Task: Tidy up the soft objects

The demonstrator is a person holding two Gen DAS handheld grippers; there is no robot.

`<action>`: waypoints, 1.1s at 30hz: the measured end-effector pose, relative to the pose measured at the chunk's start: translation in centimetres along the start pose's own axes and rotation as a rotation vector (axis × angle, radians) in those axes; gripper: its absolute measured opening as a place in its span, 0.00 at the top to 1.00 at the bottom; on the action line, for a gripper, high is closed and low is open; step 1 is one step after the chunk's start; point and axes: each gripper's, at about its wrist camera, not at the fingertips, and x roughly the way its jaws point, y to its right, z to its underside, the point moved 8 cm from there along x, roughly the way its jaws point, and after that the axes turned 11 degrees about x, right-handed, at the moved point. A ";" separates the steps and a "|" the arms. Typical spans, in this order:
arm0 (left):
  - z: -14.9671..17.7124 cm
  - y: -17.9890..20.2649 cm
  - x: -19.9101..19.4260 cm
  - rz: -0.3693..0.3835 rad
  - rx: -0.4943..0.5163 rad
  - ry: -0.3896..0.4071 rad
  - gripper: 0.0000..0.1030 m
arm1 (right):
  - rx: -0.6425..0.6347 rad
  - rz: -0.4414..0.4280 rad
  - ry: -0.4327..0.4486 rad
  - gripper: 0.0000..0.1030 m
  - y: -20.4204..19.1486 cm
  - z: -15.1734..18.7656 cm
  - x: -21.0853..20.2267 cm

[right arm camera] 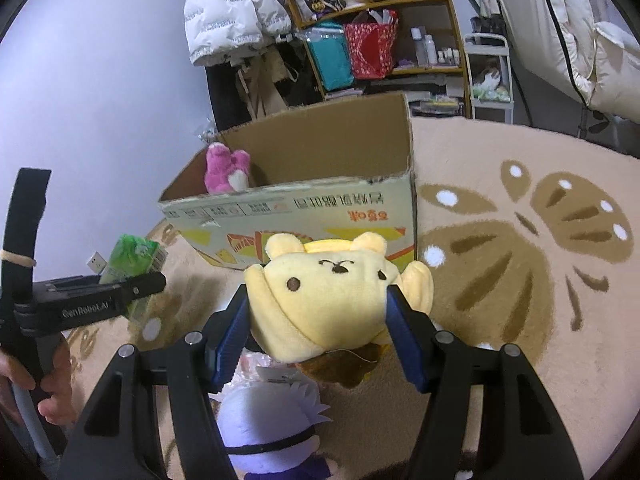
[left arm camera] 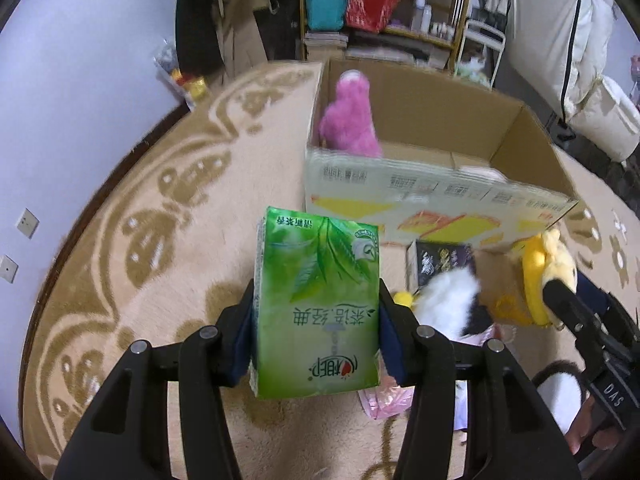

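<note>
The left gripper (left arm camera: 316, 320) pinches a green tissue pack (left arm camera: 318, 300) between its pads, pack jutting toward 12 o'clock; the right gripper (right arm camera: 320, 320) squeezes a yellow bear plush (right arm camera: 324, 300) by the head. Beyond both — at 12 to 1 o'clock — stands the open cardboard box (left arm camera: 436, 196) holding a pink plush (left arm camera: 352, 120).

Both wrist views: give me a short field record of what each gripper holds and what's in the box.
left gripper: shut on green tissue pack
right gripper: shut on yellow bear plush
cardboard box: open, on the rug
in box: pink plush
near right gripper: white-haired doll on the rug
</note>
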 end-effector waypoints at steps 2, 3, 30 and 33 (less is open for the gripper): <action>-0.7 -0.1 -1.4 -0.009 0.001 0.041 0.51 | -0.006 -0.011 0.023 0.33 -0.4 -0.3 -1.0; -1.0 -0.1 -2.0 -0.016 0.006 0.064 0.51 | -0.008 -0.015 0.032 0.33 -0.6 -0.4 -1.3; -8.1 2.2 -8.8 -0.083 0.037 0.345 0.50 | -0.084 -0.057 0.223 0.32 -3.5 -6.7 -5.2; -9.1 2.2 -8.1 -0.107 0.047 0.356 0.50 | -0.092 -0.057 0.229 0.32 -3.5 -7.9 -4.7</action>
